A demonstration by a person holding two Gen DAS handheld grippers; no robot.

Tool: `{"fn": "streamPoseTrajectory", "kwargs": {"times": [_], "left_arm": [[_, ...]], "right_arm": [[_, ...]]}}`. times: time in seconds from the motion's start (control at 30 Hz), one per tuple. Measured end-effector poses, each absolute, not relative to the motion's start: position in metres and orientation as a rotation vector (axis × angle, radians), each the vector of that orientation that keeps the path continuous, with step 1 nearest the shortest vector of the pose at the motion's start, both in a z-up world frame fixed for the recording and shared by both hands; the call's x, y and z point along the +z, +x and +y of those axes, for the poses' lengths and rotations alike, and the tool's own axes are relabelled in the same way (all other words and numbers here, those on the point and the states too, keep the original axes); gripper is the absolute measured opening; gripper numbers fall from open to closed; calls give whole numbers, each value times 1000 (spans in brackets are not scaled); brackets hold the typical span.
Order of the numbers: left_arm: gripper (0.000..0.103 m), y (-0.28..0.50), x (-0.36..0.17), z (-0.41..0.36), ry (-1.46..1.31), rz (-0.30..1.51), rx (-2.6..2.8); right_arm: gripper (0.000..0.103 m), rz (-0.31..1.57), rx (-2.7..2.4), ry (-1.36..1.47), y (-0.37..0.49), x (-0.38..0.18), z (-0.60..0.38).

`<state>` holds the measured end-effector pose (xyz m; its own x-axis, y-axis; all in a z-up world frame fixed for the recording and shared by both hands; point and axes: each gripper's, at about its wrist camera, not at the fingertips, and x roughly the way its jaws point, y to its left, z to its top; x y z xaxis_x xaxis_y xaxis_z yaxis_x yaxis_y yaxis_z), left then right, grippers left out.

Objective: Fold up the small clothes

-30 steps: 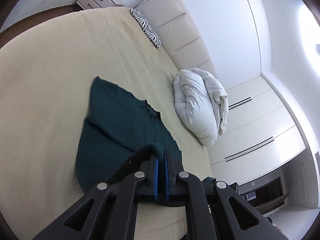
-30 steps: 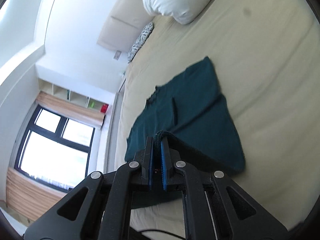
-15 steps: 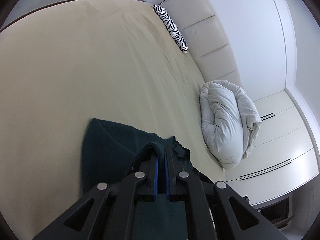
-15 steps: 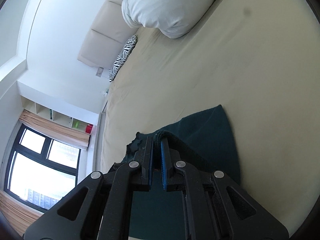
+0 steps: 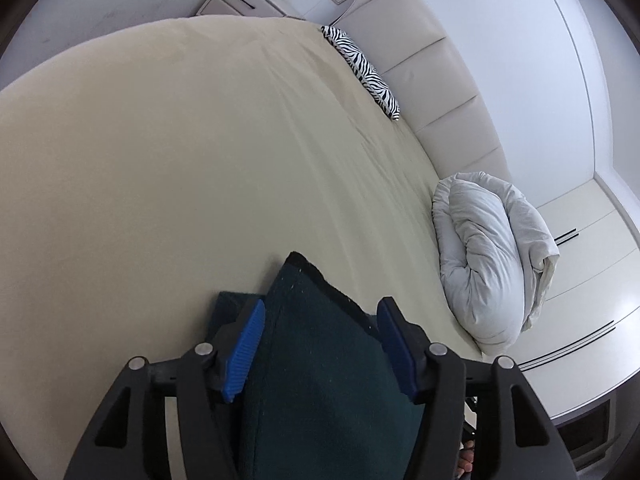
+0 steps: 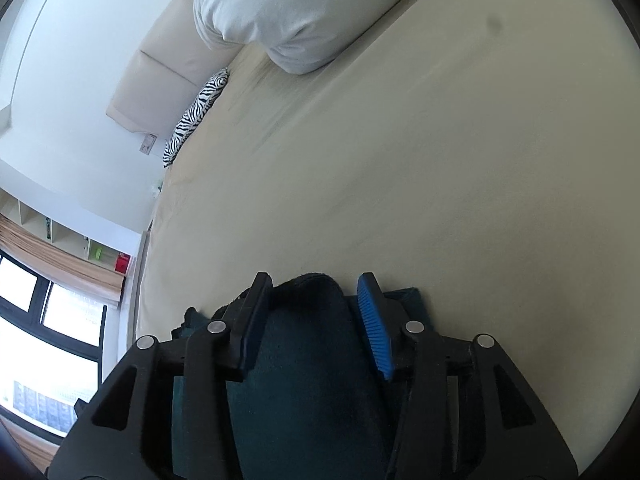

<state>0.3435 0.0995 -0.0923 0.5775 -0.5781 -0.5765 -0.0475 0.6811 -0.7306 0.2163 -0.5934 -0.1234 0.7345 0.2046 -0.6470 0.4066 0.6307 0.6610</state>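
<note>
A dark green knitted garment (image 5: 316, 360) lies on the beige bed (image 5: 160, 160), folded over on itself, close under both cameras. My left gripper (image 5: 320, 316) is open, its blue pads (image 5: 246, 344) spread on either side of a raised corner of the cloth. In the right wrist view the same garment (image 6: 308, 360) bulges up between the spread fingers of my right gripper (image 6: 316, 292), which is open too. The pads touch nothing that I can see. Most of the garment is hidden under the grippers.
A bundled white duvet (image 5: 488, 256) lies at the head of the bed, next to a zebra-striped pillow (image 5: 364, 72) and a padded headboard (image 5: 432, 76). A nightstand (image 5: 244, 0) stands beyond the bed. A window (image 6: 44, 328) and shelves are at the left in the right wrist view.
Both grippers carried the cloth's edge over the garment while shut on it, then opened and let it go. The garment now lies folded beneath them.
</note>
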Motion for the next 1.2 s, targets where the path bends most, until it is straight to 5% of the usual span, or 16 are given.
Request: {"fn": "streamPoseTrajectory", "kwargs": {"times": [0.5,0.73,1.03,1.2], "left_arm": [[62,211,-95,101,-480,905,-289],[52,193,-104,86,-356,924,-282],[13,192,-111,83,-316,924,-268],[10,192,-115,87,-349,938,-273]], "right_arm": [[44,847,-86,564,115,-85,-546],[44,871,-59,489,58,-87,-519],[44,892,-63,449,17,-87,-512],[44,899,-95,428,8,-87,-512]]}}
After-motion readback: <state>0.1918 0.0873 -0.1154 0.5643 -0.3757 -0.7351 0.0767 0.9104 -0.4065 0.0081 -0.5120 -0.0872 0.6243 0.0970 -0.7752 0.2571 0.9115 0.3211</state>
